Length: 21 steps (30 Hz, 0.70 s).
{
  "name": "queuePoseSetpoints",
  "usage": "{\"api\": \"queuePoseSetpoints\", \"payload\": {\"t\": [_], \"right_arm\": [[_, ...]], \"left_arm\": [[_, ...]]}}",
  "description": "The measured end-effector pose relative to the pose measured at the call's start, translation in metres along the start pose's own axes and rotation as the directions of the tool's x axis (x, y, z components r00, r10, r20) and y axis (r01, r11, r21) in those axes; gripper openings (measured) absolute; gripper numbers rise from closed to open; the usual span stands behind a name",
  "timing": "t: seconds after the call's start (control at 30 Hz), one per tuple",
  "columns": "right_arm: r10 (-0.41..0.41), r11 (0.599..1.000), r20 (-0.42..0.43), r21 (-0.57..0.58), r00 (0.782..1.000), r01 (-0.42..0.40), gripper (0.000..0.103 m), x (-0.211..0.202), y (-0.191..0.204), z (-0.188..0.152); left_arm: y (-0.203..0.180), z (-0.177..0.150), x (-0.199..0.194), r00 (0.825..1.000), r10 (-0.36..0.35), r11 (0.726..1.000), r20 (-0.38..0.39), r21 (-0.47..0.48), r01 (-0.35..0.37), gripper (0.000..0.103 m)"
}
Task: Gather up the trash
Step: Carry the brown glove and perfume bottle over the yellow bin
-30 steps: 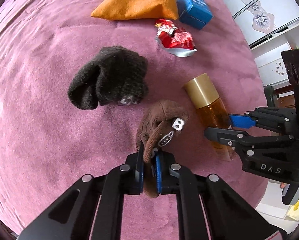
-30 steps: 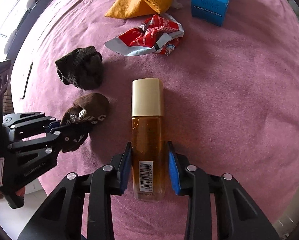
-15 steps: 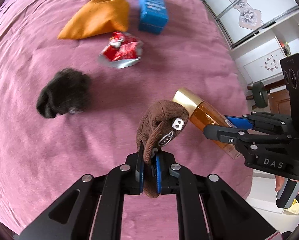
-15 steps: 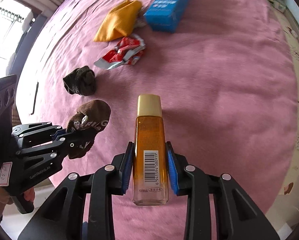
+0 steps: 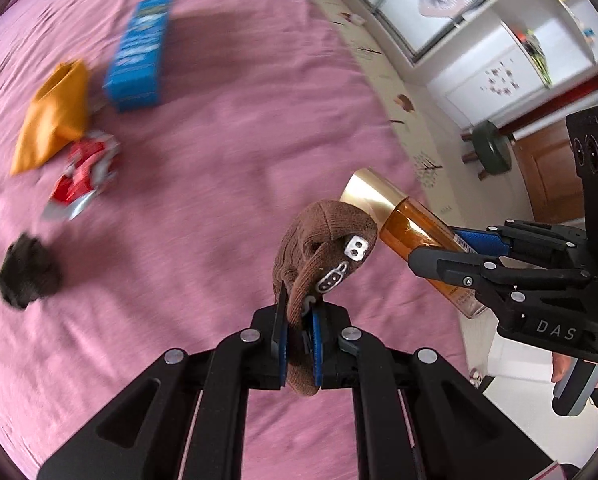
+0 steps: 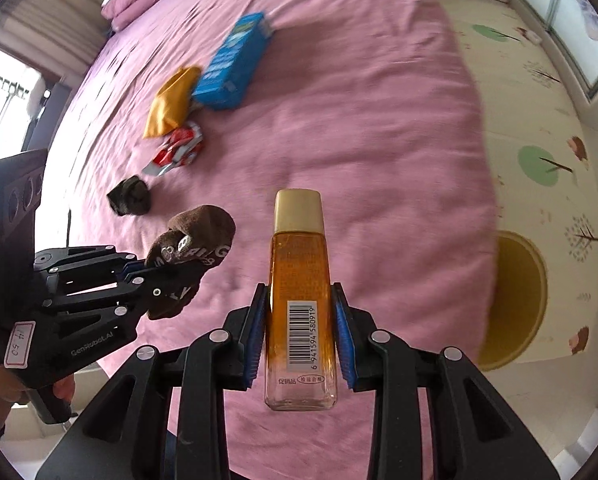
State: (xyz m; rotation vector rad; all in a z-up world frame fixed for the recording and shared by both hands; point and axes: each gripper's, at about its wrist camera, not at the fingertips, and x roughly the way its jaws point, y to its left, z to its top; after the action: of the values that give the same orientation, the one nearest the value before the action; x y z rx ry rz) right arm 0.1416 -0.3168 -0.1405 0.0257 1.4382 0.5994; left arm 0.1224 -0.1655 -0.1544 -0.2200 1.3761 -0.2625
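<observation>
Above a pink-purple bedspread (image 6: 339,120), the left gripper (image 5: 299,340) is clamped on a rolled brown knitted sock (image 5: 319,240), its blue pads pressed against the cloth at lower centre of the left wrist view. The sock's lower end hangs below the pads; white lettering on it is only partly readable. At lower centre of the right wrist view, the right gripper (image 6: 301,340) is clamped on an amber glass bottle with a gold cap (image 6: 299,280), barcode label facing the camera, held clear of the bed.

Left lying on the bedspread, blurred, are a blue cardboard box (image 6: 231,68), an orange cloth pouch (image 6: 171,104), a crumpled red-and-silver snack wrapper (image 6: 179,152) and a dark balled-up sock (image 6: 129,200), strung from upper centre toward the left. The pouch touches the box and partly hides behind it. A yellow round shape (image 6: 515,300) at right, on the patterned floor, is cut off by the bed's edge. Fingers (image 6: 59,388) of the person grip the left handle at lower left.
</observation>
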Motion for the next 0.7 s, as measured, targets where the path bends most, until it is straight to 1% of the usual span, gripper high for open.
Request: {"api": "queuePoseSetpoints", "payload": {"t": [0.3,0.7], "right_arm": [[-0.042,0.993,0.047,0.114,0.998,0.037,0.031,-0.039,-0.076,-0.02],[-0.092,0.967,0.067,0.246,0.993,0.073,0.031,-0.074,-0.165,-0.055]], "left_arm": [[-0.08,0.027,0.026,0.999,-0.022,0.989,-0.049,0.146,0.029,0.009],[-0.173,0.057,0.079,0.99,-0.064,0.968,-0.122,0.234,0.092,0.009]]}}
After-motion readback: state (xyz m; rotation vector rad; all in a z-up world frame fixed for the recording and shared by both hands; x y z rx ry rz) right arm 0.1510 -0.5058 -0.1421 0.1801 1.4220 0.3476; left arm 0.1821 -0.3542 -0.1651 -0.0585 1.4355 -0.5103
